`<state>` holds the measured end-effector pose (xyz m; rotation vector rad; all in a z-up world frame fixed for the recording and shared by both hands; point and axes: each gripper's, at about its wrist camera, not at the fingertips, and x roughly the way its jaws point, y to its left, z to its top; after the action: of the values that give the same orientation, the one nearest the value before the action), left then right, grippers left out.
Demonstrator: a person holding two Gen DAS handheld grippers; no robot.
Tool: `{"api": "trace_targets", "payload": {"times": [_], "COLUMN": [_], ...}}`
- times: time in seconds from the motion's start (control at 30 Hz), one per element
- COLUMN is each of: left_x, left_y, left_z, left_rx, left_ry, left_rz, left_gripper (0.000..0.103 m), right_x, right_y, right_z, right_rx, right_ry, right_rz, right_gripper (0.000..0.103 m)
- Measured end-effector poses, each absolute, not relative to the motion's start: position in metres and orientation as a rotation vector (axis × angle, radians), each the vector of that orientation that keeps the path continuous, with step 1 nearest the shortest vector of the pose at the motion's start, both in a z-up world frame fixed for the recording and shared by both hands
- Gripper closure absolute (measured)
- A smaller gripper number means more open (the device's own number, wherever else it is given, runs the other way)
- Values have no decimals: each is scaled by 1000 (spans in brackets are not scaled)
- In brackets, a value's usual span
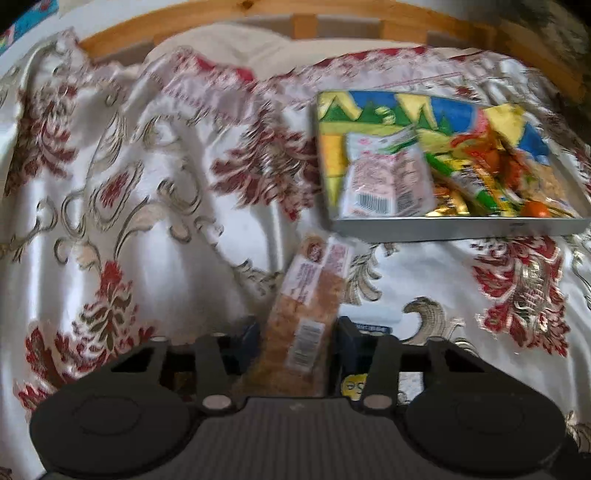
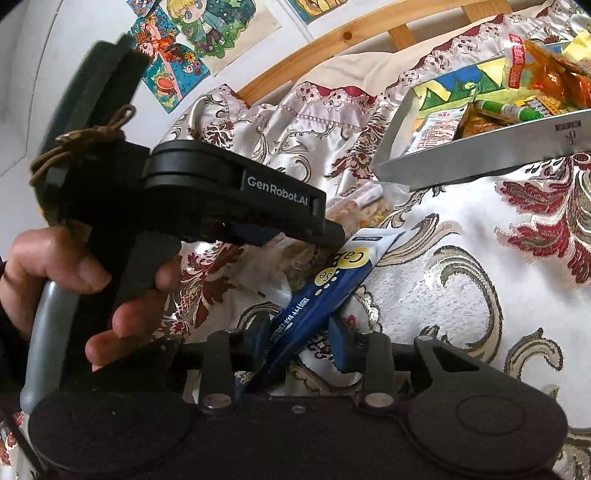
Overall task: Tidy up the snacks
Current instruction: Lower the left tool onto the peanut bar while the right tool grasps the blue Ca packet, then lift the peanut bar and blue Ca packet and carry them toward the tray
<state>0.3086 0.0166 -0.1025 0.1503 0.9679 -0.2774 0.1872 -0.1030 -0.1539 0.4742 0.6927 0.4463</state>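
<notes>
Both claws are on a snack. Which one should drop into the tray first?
Probably left. Its claw grips the biscuit pack, and the tray lies just ahead to its right. The right claw has the blue sachet, but the left tool crosses in front of it.

The cloth (image 1: 177, 192) under both tongs is glossy satin, white with raised red and gold woven patterns and a lace-like edge. Ahead of the left tongs (image 1: 297, 332), the tin (image 1: 458, 230) has a smooth, dull-shining metal wall and a brightly printed inside. The packet (image 1: 306, 306) between the left tongs' pads is clear, shiny plastic with paper-like labels. The pouch (image 2: 321, 295) between the right tongs (image 2: 301, 332) is smooth, glossy blue film. Both tongs are matt black plastic. Beyond the cloth, the frame (image 1: 258, 14) is bare pale wood with knots. Wrappers (image 1: 480, 173) in the tin look foil-bright.
</notes>
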Motion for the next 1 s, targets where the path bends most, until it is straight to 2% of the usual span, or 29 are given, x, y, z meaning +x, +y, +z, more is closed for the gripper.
{"api": "trace_targets", "payload": {"times": [0.03,0.2,0.5,0.6,0.73,0.87,0.97,1.0], "left_x": [309,304,269,250,223,204,201,201], "left_y": [19,26,26,20,8,-9,-19,-21], "left_z": [-102,-100,-92,-91,-89,-93,-95,-96], "left_rx": [126,72,-15,-49,-67,-48,19,36], "left_ry": [972,976,1018,1020,1011,1008,993,989], "left_rz": [-280,-268,-267,-284,-321,-347,-341,-342], "left_gripper": [58,60,61,62,62,63,62,62], "right_x": [187,182,163,149,126,110,109,110], "right_y": [-102,-102,-142,-161,-182,-194,-192,-190], "right_z": [-154,-147,-118,-106,-102,-108,-111,-112], "right_rx": [470,428,321,211,79,72,81,72], "right_ry": [689,671,769,786,822,809,787,786], "right_rz": [444,437,357,345,357,347,351,359], "right_gripper": [70,82,87,97,97,95,89,83]}}
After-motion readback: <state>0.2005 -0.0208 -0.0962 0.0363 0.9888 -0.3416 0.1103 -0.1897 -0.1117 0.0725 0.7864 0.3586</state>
